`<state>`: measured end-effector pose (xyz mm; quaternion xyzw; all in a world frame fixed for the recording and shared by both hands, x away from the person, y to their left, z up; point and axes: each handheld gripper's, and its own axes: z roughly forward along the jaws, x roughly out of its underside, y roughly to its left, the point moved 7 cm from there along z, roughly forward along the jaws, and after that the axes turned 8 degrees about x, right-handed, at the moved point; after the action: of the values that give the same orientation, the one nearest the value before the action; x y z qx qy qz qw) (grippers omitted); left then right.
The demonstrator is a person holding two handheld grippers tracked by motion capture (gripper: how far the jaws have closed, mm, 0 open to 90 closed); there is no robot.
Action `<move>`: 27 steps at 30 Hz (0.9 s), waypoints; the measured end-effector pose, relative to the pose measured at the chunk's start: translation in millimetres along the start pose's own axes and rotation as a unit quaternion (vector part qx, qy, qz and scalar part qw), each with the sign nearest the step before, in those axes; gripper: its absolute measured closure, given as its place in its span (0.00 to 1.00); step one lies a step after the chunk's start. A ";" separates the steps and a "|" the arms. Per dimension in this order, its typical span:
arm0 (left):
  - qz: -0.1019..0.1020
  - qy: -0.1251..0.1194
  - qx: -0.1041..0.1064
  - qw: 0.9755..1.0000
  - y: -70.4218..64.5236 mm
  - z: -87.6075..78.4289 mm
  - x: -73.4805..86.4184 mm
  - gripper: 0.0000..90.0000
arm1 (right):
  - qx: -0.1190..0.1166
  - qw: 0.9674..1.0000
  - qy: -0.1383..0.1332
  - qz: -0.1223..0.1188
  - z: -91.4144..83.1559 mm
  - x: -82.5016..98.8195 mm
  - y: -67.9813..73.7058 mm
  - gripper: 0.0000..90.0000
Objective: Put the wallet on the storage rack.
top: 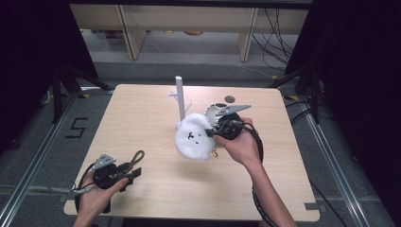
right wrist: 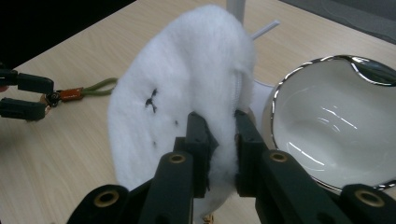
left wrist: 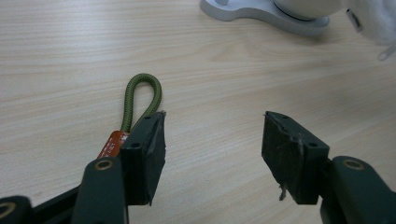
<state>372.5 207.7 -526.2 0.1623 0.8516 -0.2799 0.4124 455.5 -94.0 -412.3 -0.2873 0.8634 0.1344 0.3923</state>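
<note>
A white fluffy round pouch (top: 193,137) with a small stitched face is held off the table in the middle; my right gripper (top: 211,132) is shut on its edge. In the right gripper view the jaws pinch the plush pouch (right wrist: 187,79) by its zip side, my right gripper (right wrist: 220,140) close beneath it. My left gripper (top: 134,171) rests at the front left, open, beside a green cord loop (top: 137,158). The left gripper view has the cord loop (left wrist: 140,98) with its orange tag (left wrist: 112,143) lying just left of the open left gripper (left wrist: 212,149).
A white stand with a post and pegs (top: 180,97) rises behind the pouch. A white bowl with a shiny rim (right wrist: 336,121) sits next to it, right of the pouch. A dark round hole (top: 230,99) marks the table's far side.
</note>
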 end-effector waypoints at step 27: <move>-0.002 -0.002 -0.009 1.000 4.0 -3.7 0.1 0.43 | 0.034 0.998 -0.038 0.030 -17.0 -29.0 -40.8 0.89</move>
<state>372.2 213.1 -525.8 0.1560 0.8538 -0.2736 0.4146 485.1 -123.0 -379.6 -0.2430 0.8602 0.1276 0.4298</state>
